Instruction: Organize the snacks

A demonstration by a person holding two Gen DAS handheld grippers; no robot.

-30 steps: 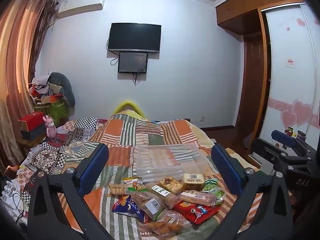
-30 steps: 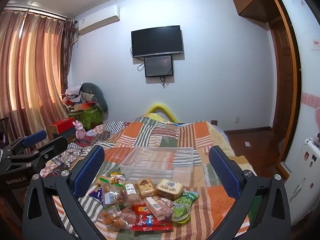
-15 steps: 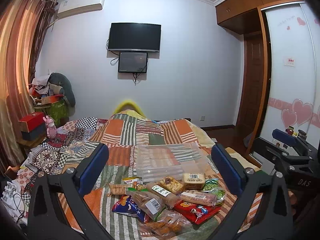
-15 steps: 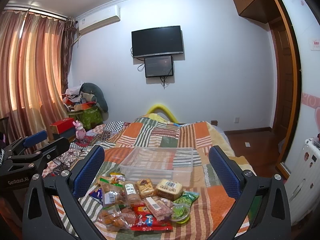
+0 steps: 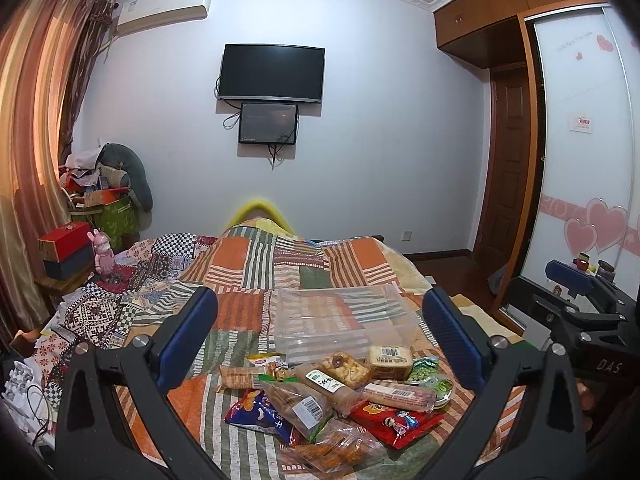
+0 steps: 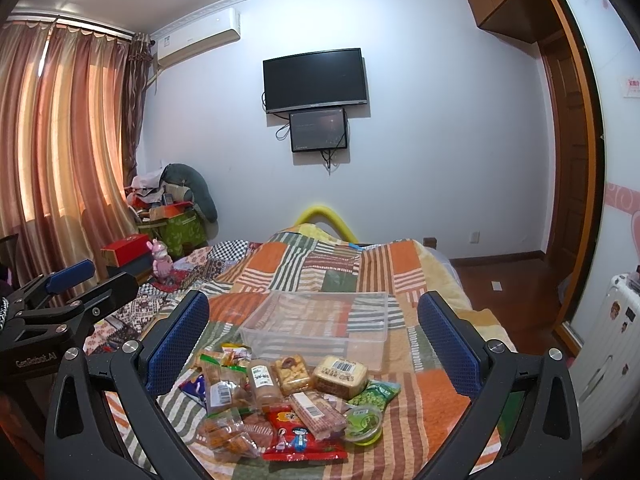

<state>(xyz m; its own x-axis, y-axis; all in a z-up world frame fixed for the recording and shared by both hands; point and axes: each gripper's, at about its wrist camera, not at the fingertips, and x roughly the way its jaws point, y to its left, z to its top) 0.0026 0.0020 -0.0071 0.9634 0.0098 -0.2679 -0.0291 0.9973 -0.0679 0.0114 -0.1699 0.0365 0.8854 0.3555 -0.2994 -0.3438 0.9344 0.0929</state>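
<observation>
Two views are showing one bedroom. From the left wrist, the left claw (image 5: 320, 340) is hanging spread apart, gripping nothing, over the snacks (image 5: 336, 392) lying on the patchwork quilt (image 5: 280, 268) just before a clear bin (image 5: 340, 320). From the right wrist, the right claw (image 6: 314, 346) is gaping likewise, with a television (image 6: 315, 80) hanging on the wall.

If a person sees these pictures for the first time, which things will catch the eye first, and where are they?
First the pile of snack packets heaped on the near part of the patchwork bedspread, with the red packet at the front. Just behind it stands an empty clear plastic bin. Farther off, a dark television hangs on the white wall, and both grippers frame the scene with their jaws wide open.
</observation>
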